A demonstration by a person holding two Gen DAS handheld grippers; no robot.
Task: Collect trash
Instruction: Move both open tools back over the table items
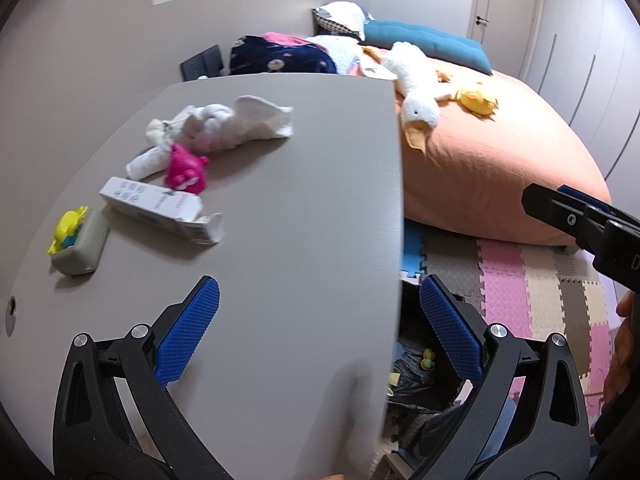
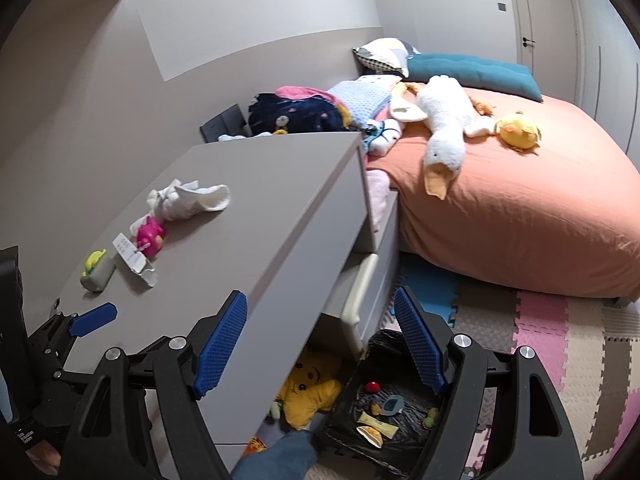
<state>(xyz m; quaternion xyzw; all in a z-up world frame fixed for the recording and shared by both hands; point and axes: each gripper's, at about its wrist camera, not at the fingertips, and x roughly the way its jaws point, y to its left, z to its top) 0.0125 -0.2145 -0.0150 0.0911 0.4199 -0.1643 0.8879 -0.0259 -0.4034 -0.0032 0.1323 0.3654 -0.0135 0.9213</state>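
An open white carton [image 1: 158, 210] lies on the grey dresser top [image 1: 280, 240], also in the right wrist view [image 2: 132, 260]. Beside it sit a pink toy [image 1: 186, 170], white socks [image 1: 216, 128] and a grey block with a yellow toy [image 1: 78, 244]. A black-lined trash bin [image 2: 384, 412] with wrappers stands on the floor right of the dresser. My left gripper [image 1: 318, 328] is open and empty over the dresser's front right edge. My right gripper [image 2: 320, 344] is open and empty above the bin and dresser corner.
An orange bed [image 2: 520, 208] with a plush goose [image 2: 444, 132] and a yellow chick [image 2: 518, 130] lies to the right. Foam floor mats [image 2: 560, 344] cover the floor. A yellow plush [image 2: 308, 388] lies at the dresser's foot. A dresser drawer [image 2: 360, 292] stands ajar.
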